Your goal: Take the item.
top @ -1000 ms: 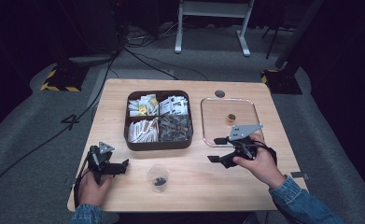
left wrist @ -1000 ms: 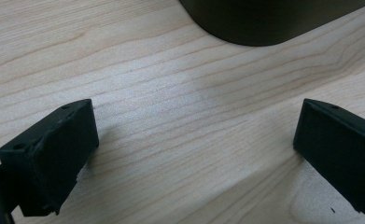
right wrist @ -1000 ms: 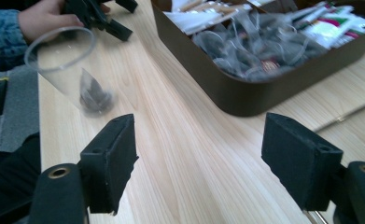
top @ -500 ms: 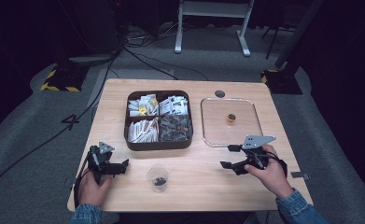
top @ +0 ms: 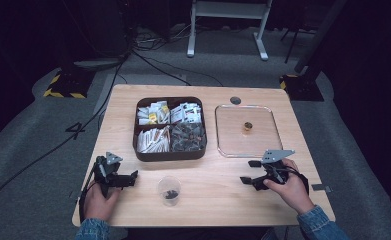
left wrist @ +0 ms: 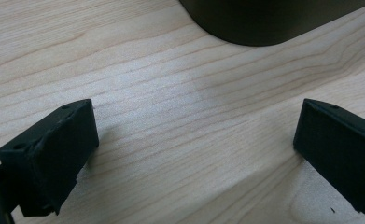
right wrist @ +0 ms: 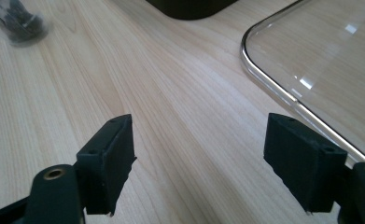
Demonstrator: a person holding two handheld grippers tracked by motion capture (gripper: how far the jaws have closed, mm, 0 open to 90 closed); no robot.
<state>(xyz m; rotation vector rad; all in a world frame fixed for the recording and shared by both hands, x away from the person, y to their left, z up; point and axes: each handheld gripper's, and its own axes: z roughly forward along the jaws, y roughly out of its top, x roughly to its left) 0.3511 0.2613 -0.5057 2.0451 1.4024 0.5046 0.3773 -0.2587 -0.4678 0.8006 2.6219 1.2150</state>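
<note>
Since a second ago, the right gripper (top: 249,171) has been brought down and back from the edge of the clear tray (top: 224,145) to the bare wood just in front of it, while the left gripper (top: 131,176) has been kept in place near the worktop's (top: 218,200) front left. In the right gripper view its two blocky matte-black jaws are seen well apart, nothing between them, with pale straight-grained wood beneath and the tray's rounded, glossy rim (right wrist: 269,79) just beside the far jaw. The left gripper's jaws are likewise spread wide over empty wood, a rounded dark corner of the compartment box (left wrist: 264,23) lying beyond them. Between the two grippers a small clear plastic cup (top: 169,190) is stood upright, dark bits in its bottom; it is touched by neither. The square brown box (top: 170,155), with rounded corners and four compartments, is filled with paper sachets. A small brownish round piece (top: 247,126) rests inside the tray.
</note>
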